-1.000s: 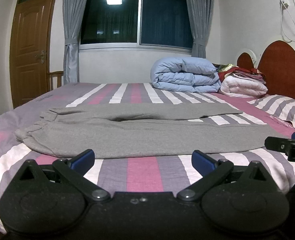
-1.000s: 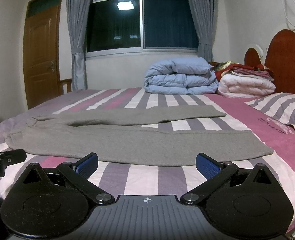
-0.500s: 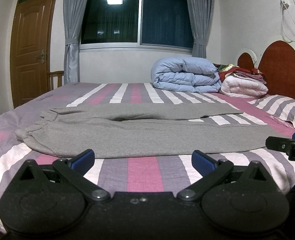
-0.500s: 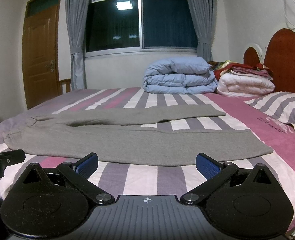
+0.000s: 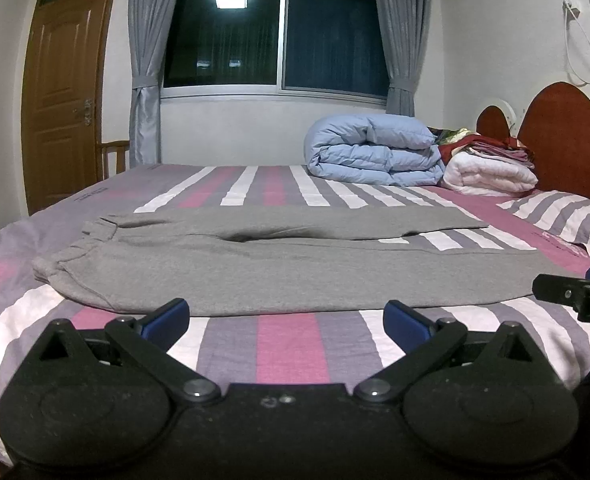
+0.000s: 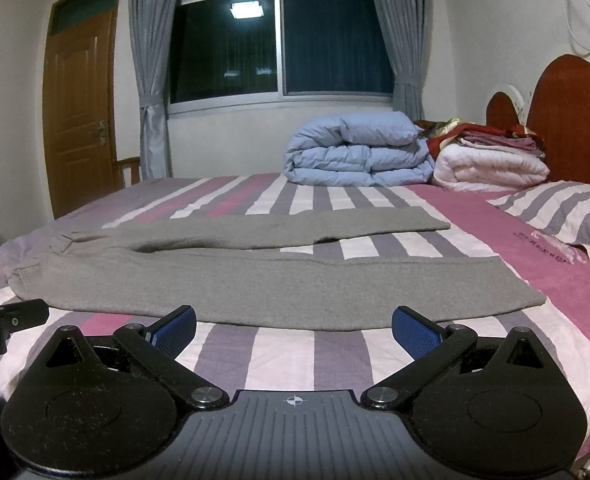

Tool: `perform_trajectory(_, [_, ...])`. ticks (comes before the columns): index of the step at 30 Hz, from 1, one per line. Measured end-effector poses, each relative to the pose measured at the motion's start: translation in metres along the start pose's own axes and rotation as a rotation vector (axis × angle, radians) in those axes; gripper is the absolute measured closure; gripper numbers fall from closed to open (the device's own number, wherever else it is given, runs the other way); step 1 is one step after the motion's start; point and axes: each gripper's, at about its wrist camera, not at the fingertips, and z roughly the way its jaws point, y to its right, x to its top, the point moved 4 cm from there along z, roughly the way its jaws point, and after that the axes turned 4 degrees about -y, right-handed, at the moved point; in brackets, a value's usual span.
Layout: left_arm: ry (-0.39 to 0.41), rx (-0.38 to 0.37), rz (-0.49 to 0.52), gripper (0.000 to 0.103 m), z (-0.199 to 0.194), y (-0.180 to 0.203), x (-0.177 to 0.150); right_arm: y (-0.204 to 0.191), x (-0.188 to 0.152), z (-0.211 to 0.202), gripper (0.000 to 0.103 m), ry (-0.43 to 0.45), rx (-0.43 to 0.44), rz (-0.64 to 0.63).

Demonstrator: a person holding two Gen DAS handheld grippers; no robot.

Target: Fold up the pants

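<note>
1. lay spread flat across the striped bed (image 5: pixel 291 344): grey pants (image 5: pixel 279 272), unfolded, waistband toward the left, both legs running out to the right.
2. showed a slight gap between the two legs near the cuffs, with the far leg angled away and stripes of the sheet visible between them; in the right wrist view, same grey pants (image 6: pixel 255 284) with the near leg's cuff ending close to the pink part of the sheet.
3. hovered just short of the near edge of the pants: left gripper (image 5: pixel 287 318), jaws spread wide, blue fingertips (image 5: pixel 167 316) holding nothing and not touching the cloth.
4. hovered likewise over the bare sheet in front of the near leg: right gripper (image 6: pixel 294 326), jaws spread wide, blue pads (image 6: pixel 415 330) empty.
5. appeared at the right edge of the left wrist view as a black finger with a blue tip, near the cuff end; at the left edge of the right wrist view, the left gripper's finger beside the waistband end.
6. sat at the far side of the bed, well apart from the pants: folded light blue duvet (image 5: pixel 371 148), with a white quilt (image 5: pixel 491 176) beside it and folded red and pink cloths on top.
7. rested at the right by the red-brown headboard (image 5: pixel 567 140): striped pillow (image 5: pixel 567 216).
8. stood behind the bed: dark window (image 5: pixel 279 36) with grey curtains, wooden door (image 5: pixel 63 92) at the left.
</note>
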Motion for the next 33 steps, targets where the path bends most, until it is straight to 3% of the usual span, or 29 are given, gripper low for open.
perform_trajectory(33, [-0.001,0.0,0.0,0.006,0.0003,0.0002,0.0001,0.0013,-0.0069,0.0035,0.0,-0.007,0.0,0.006])
